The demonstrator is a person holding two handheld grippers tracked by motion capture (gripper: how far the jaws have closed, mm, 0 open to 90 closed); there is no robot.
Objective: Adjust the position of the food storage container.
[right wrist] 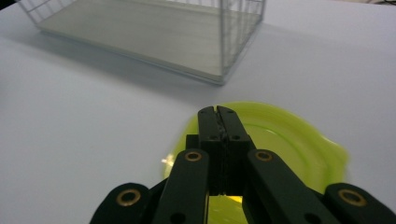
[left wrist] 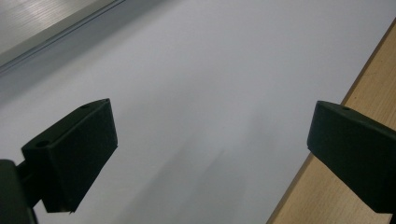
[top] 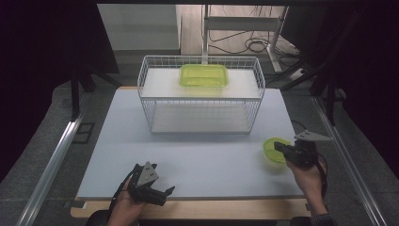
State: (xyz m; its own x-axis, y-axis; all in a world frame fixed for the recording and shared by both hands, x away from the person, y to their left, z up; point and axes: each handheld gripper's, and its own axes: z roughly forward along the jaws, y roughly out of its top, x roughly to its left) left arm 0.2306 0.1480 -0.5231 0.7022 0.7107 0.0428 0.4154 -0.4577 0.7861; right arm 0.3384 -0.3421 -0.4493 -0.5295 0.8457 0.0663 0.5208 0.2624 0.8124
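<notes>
The pale grey bench top [top: 197, 155] carries everything I have to work with. Toward its far edge stands the white two-level wire rack [top: 201, 96], and on the rack's upper shelf lies a translucent yellow-green rectangular plastic container [top: 204, 75], its long axis running across the bench. Near the right edge, closer to me, sits the small round translucent yellow-green plastic lid [top: 274, 149].

My right gripper [right wrist: 218, 112] has its jaws pressed together, and in the right gripper view they appear to pinch the near rim of that lid, with yellow-green plastic showing between and below them; I can't be fully sure of the bite. My left gripper [top: 160, 194] rests near the front edge of the bench, left of centre, jaws spread wide over bare surface, holding nothing.

What matters for the next move, as I judge it: the rack and container lie ahead and to the left of the right gripper, well apart from it, with the rack's near corner closest. The right hand is plainly the nearer one.
</notes>
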